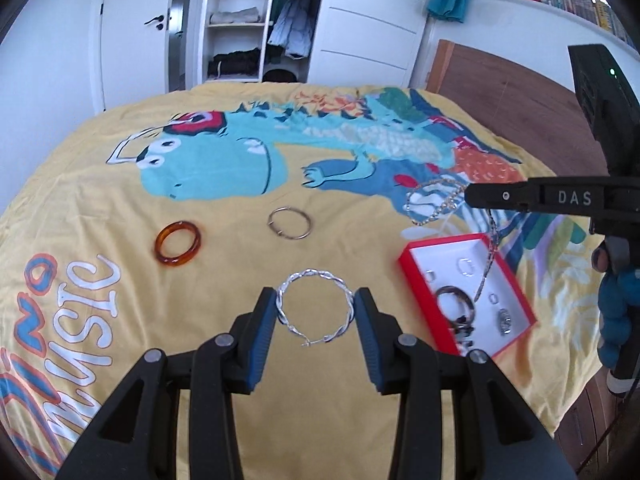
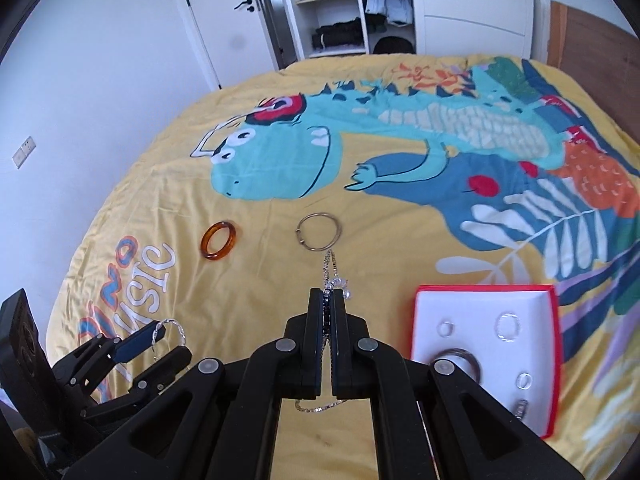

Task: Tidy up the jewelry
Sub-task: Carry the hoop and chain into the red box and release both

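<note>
My left gripper (image 1: 315, 306) grips a twisted silver hoop (image 1: 316, 276) between its pads, just above the yellow bedspread; it also shows in the right wrist view (image 2: 160, 338). My right gripper (image 2: 329, 296) is shut on a silver chain (image 2: 329, 268), which hangs from its fingertips over the red box (image 1: 412, 276); in the left wrist view the chain (image 1: 490, 256) dangles into the box. The box, white inside (image 2: 480, 308), holds several rings and a dark bangle (image 1: 456, 300). An amber ring (image 1: 178, 243) and a thin metal hoop (image 1: 289, 222) lie on the bedspread.
The bedspread (image 1: 120, 160) has a blue dinosaur print. A beaded silver bracelet (image 1: 434, 200) lies past the box. A wooden floor (image 1: 500, 92) and an open wardrobe (image 1: 240, 20) are beyond the bed.
</note>
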`<control>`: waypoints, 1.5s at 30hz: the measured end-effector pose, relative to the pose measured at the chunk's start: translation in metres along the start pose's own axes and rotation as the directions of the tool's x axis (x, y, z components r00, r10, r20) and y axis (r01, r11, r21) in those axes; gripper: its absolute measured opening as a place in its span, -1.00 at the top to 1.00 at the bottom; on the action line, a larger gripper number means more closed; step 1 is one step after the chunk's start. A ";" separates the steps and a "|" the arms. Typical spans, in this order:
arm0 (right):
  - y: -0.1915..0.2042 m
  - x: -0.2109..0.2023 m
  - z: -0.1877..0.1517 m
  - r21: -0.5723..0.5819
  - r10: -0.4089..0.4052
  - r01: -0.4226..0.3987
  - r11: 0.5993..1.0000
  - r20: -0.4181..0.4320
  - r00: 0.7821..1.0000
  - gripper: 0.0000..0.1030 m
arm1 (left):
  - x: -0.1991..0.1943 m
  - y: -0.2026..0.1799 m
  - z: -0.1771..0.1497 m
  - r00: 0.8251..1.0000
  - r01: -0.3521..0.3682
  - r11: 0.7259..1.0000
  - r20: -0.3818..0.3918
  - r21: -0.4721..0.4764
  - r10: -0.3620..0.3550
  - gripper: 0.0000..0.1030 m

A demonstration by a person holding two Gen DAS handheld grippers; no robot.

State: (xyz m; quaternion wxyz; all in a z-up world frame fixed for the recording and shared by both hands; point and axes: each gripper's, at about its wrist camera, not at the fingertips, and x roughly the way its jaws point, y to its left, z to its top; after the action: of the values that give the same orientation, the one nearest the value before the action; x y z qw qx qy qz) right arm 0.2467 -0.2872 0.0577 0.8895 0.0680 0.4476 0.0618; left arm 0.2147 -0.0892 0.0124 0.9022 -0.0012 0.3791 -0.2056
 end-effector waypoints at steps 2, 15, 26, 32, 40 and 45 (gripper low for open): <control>-0.013 -0.016 -0.005 0.006 -0.020 0.020 1.000 0.015 1.000 0.94 | -0.003 -0.016 0.003 1.000 0.016 1.000 0.005 0.016 -0.016 0.27; -0.132 -0.026 -0.033 0.092 -0.095 0.094 0.991 0.003 0.995 0.94 | 0.070 -0.142 0.014 0.990 0.127 0.983 -0.071 0.129 -0.119 0.27; -0.194 0.047 -0.049 0.114 -0.078 0.082 0.990 -0.038 0.996 0.94 | 0.164 -0.181 0.005 0.984 0.100 0.981 -0.160 0.166 -0.073 0.27; -0.207 0.078 -0.061 0.117 -0.076 0.084 0.990 -0.073 0.994 0.94 | 0.194 -0.183 -0.002 0.982 0.072 0.981 -0.186 0.179 -0.038 0.27; -0.216 0.091 -0.083 0.130 -0.073 0.088 0.988 -0.116 0.991 0.90 | 0.210 -0.184 -0.016 0.976 0.057 0.980 -0.218 0.189 -0.015 0.27; -0.217 0.095 -0.093 0.126 -0.079 0.096 0.987 -0.137 0.987 0.87 | 0.213 -0.187 -0.022 0.975 0.050 0.977 -0.223 0.207 -0.003 0.26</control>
State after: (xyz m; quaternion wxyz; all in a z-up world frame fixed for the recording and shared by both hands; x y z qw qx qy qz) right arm 0.2392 -0.4779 -0.1101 0.8533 0.1029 0.5111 -0.0029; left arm 0.2645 -0.3367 -0.1195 0.8464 0.1123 0.4535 -0.2557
